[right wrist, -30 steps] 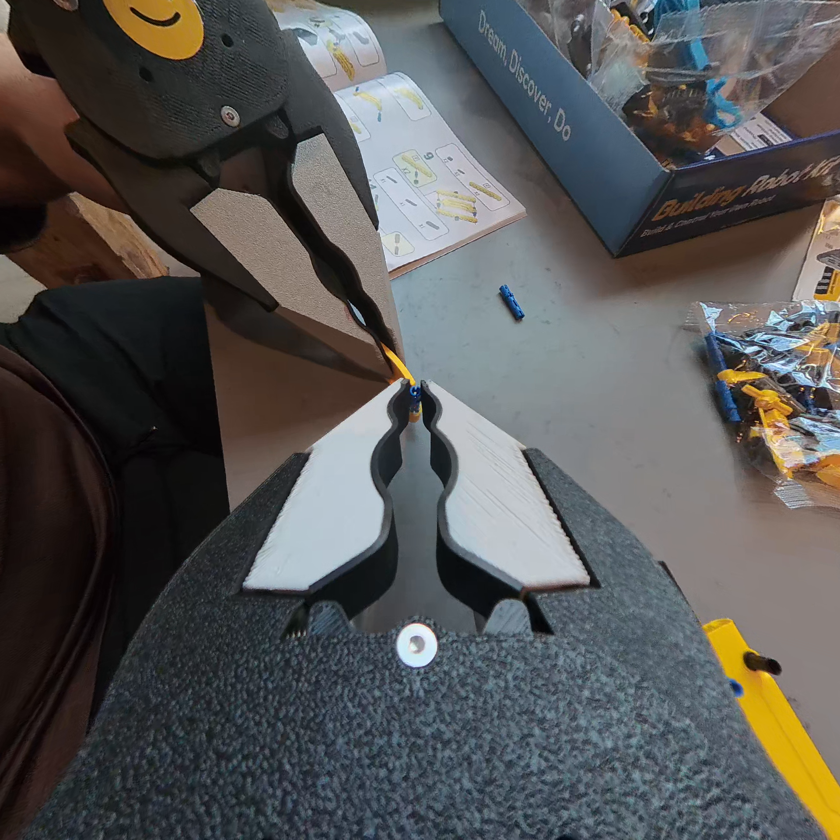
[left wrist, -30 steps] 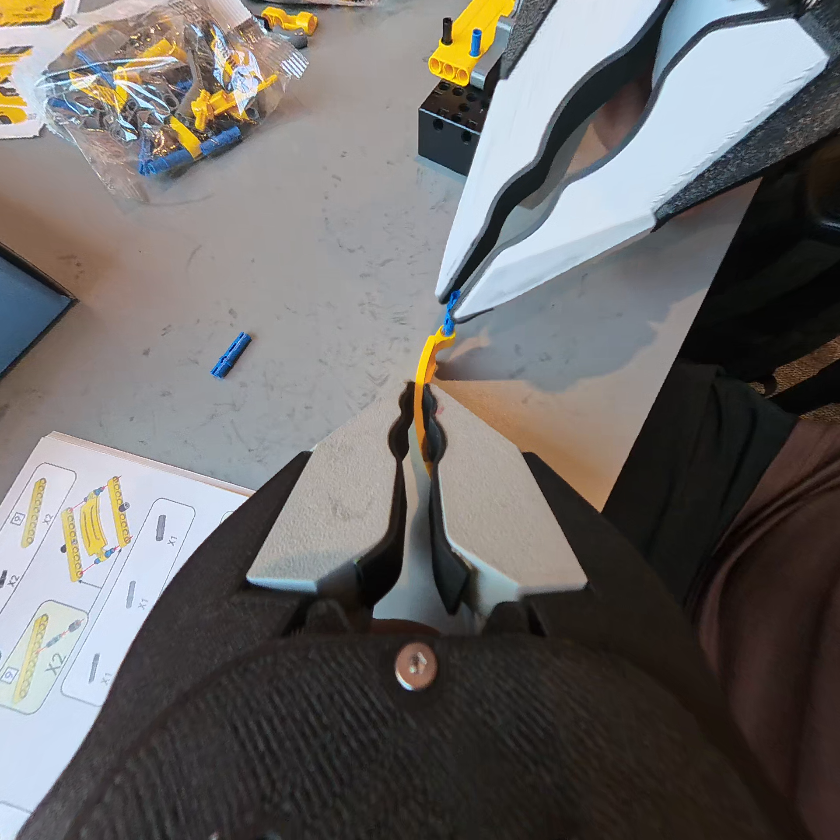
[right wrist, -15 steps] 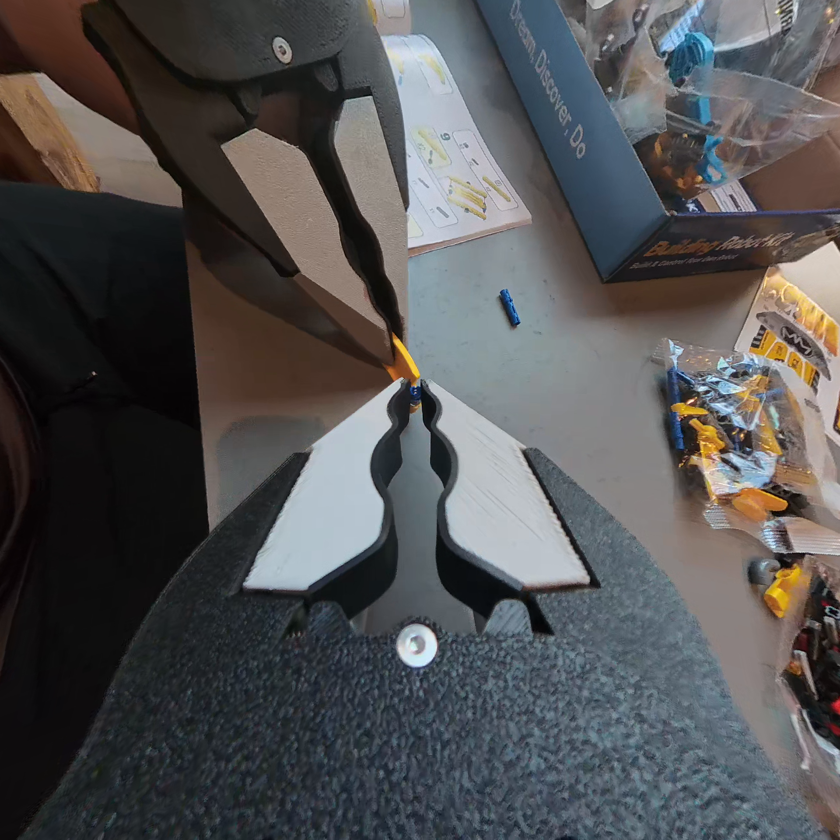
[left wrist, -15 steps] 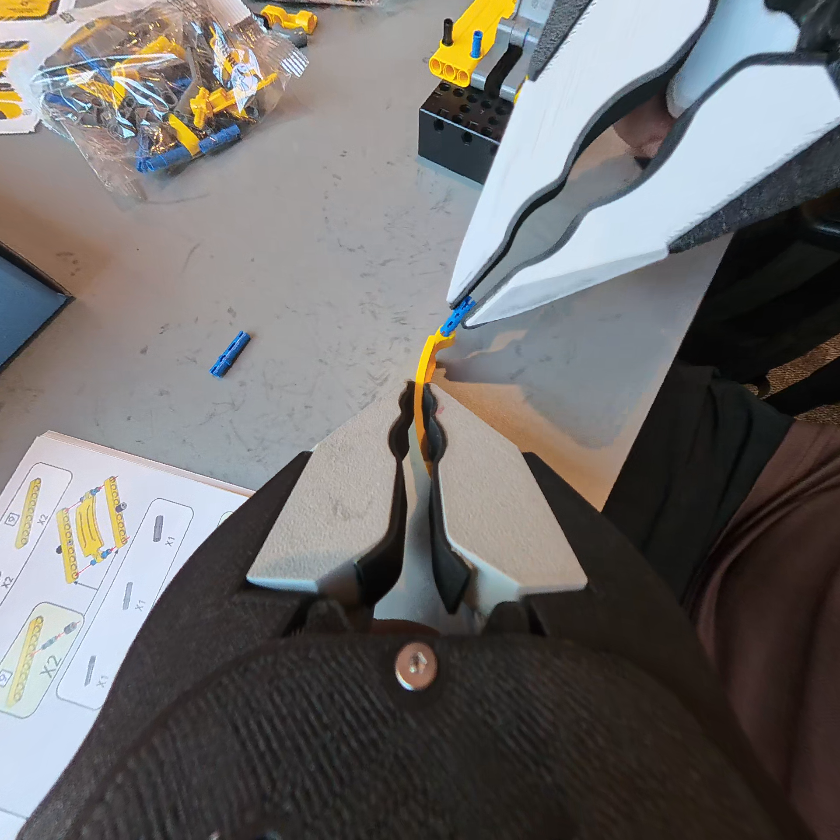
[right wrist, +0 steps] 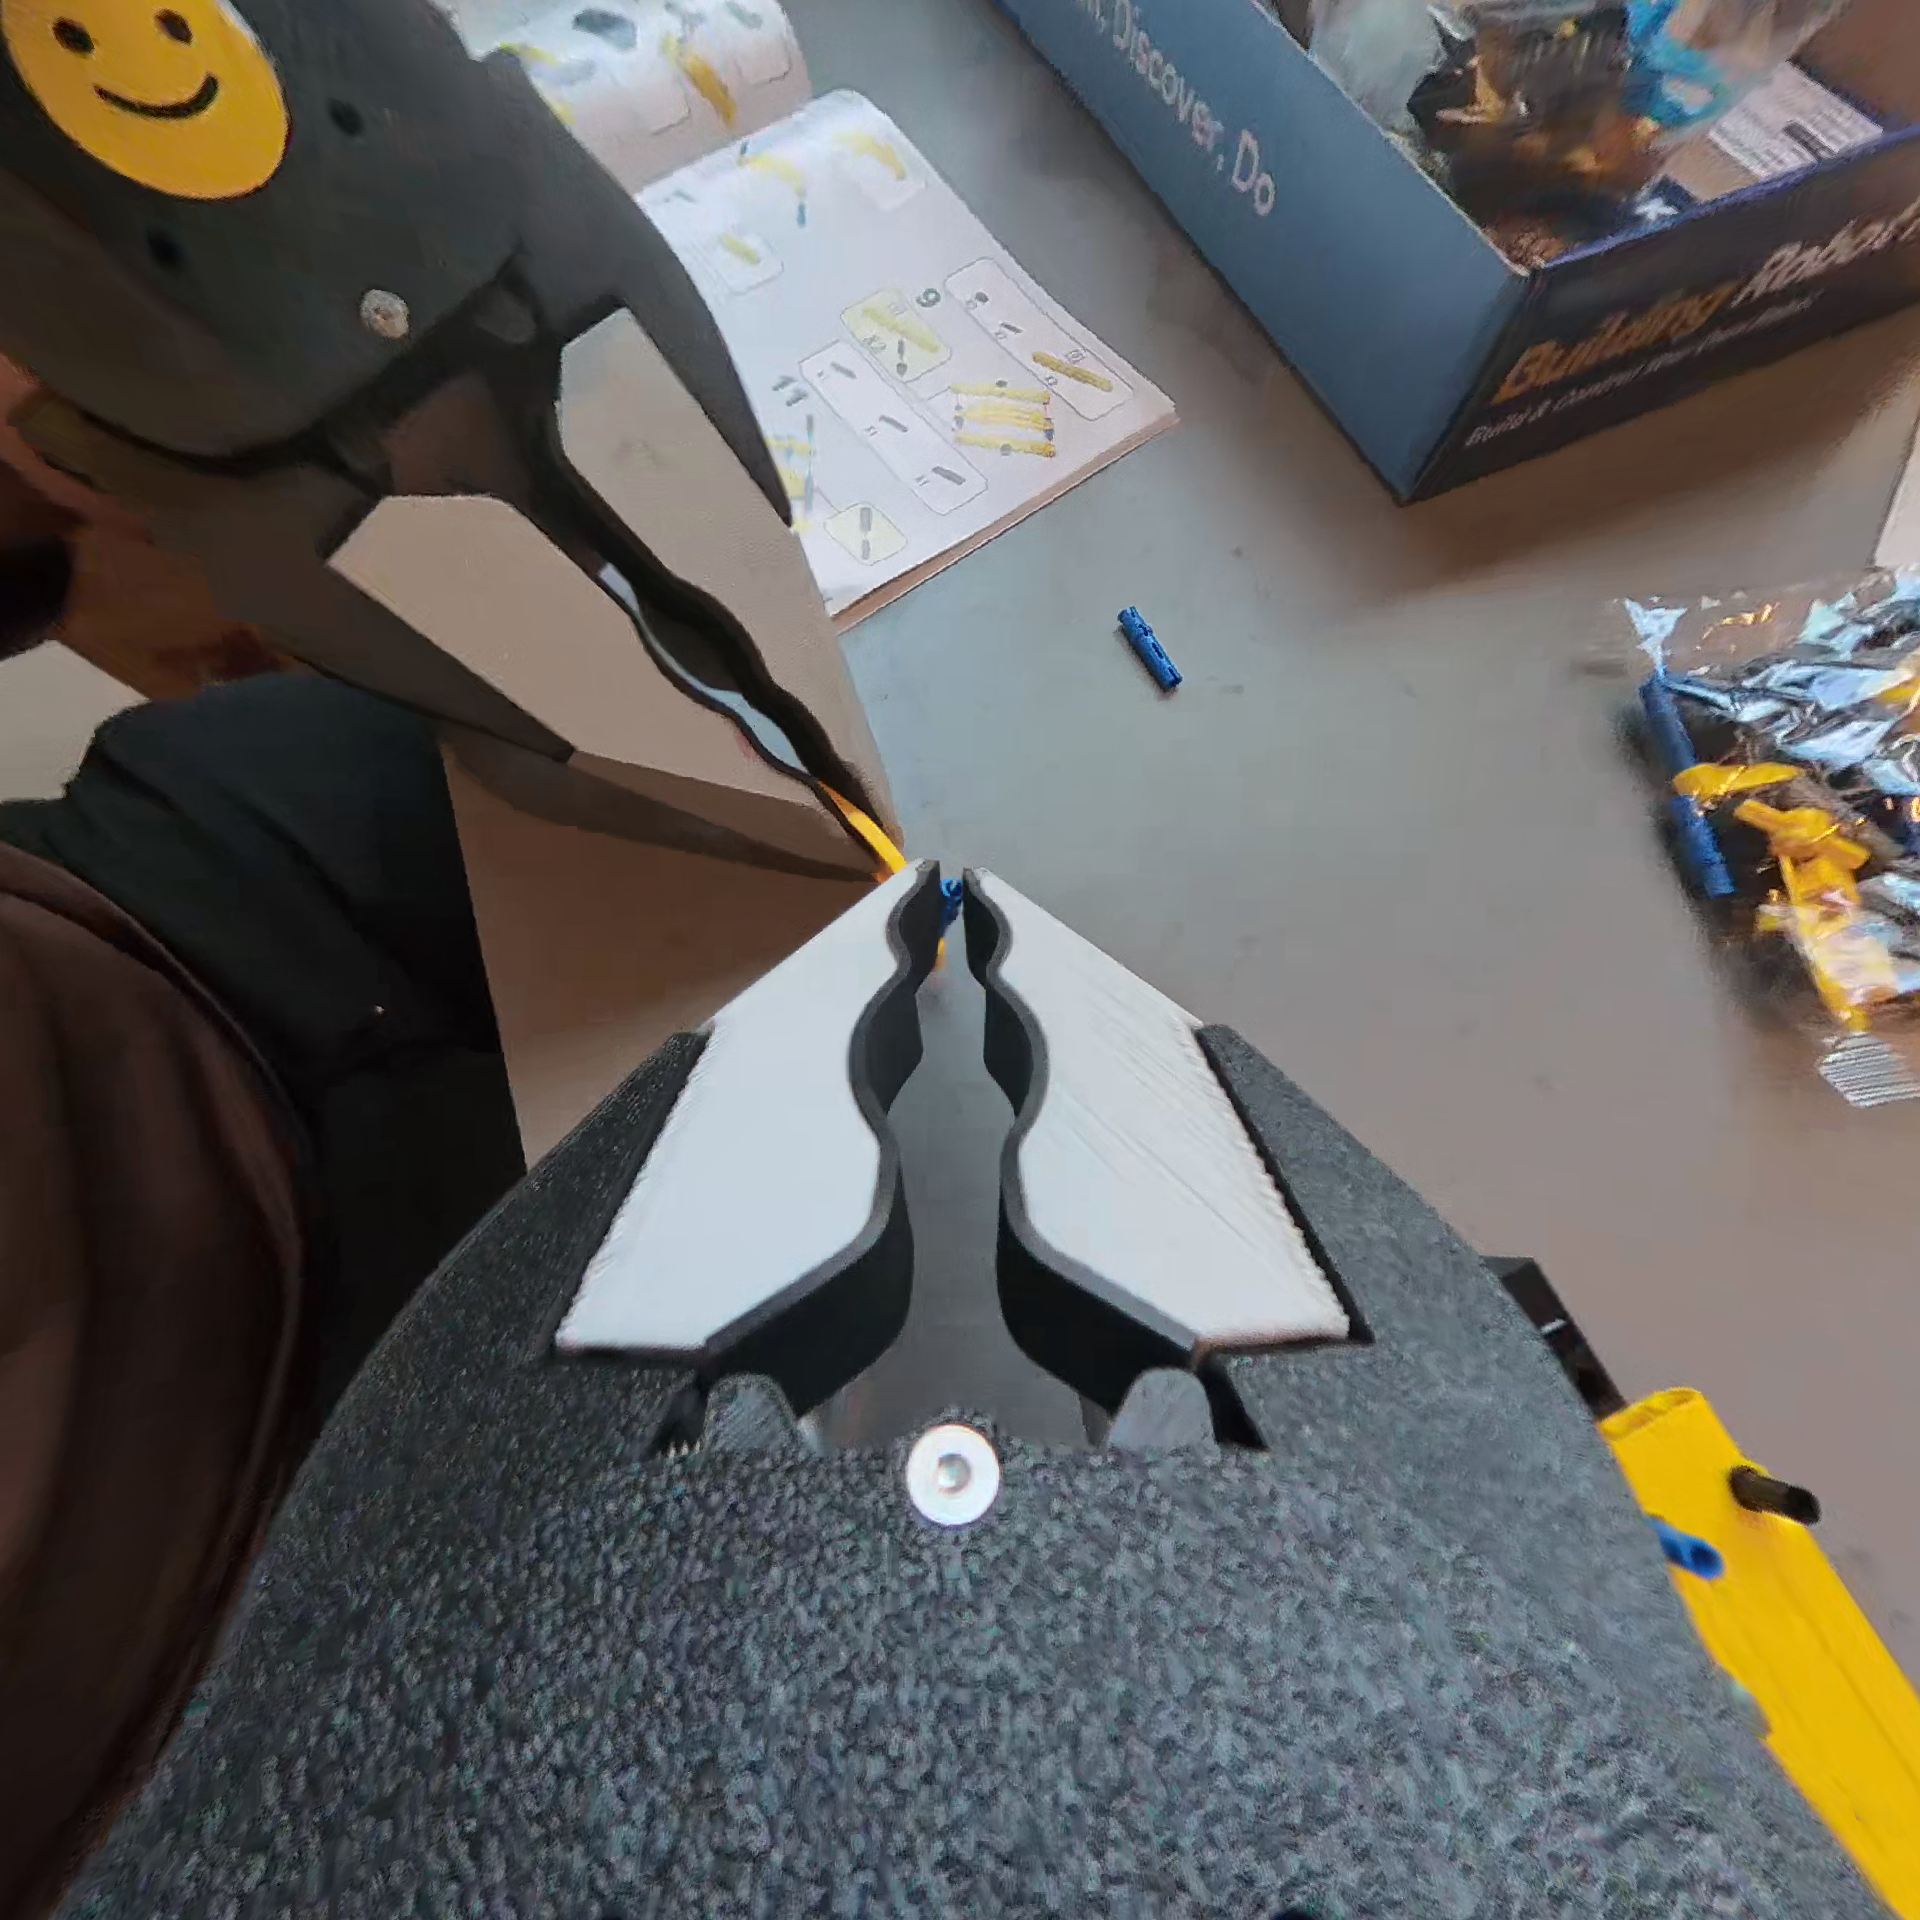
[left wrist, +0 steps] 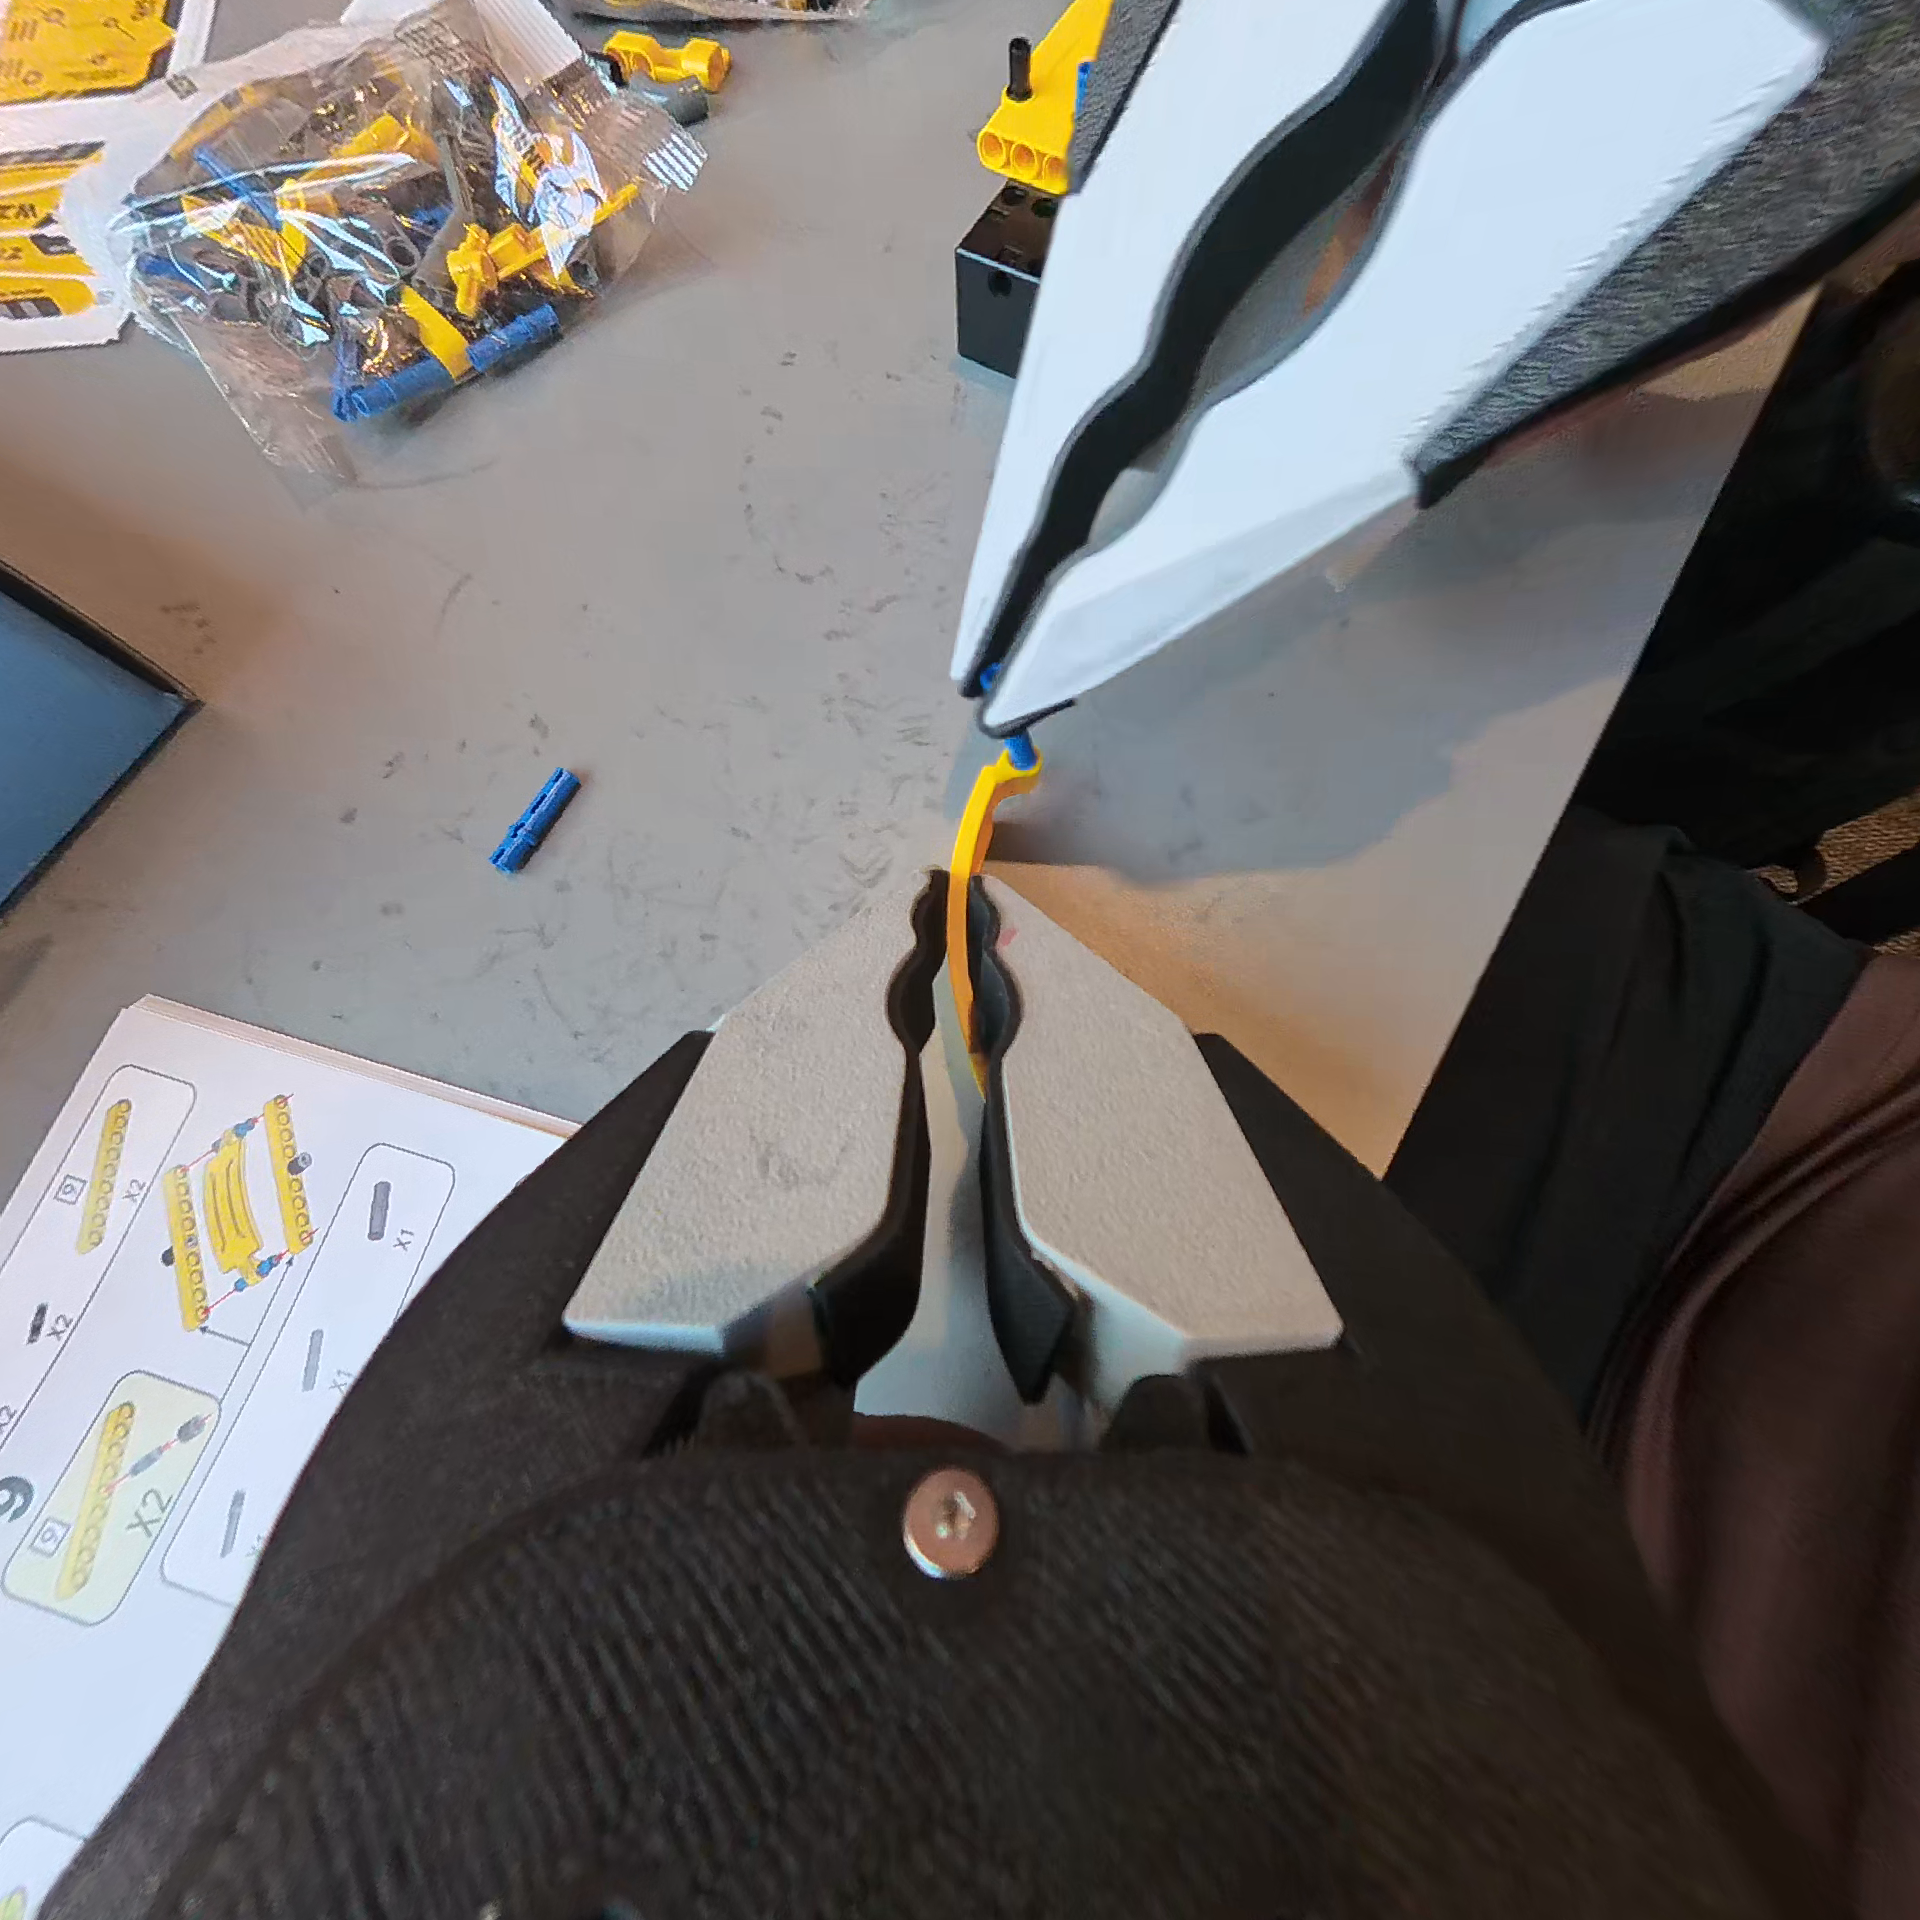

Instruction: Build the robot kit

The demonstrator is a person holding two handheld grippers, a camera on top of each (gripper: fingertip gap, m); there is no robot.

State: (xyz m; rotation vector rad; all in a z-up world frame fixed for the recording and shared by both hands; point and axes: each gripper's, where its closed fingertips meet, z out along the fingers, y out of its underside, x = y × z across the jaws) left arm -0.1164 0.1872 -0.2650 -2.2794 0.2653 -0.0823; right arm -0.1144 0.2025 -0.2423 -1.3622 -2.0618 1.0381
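Curved yellow plastic piece: pinched in left gripper jaws; small blue plastic pin at its tip, pinched in right gripper jaws, above grey surface.

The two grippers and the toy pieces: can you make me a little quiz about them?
1. True or false: the left gripper holds a curved yellow piece.
2. What colour is the pin pinched in the right gripper?
3. The loose pin on the grey table lies: A) inside the bag of parts, B) on the instruction booklet, C) alone on the table.

Key: 1 true; 2 blue; 3 C.
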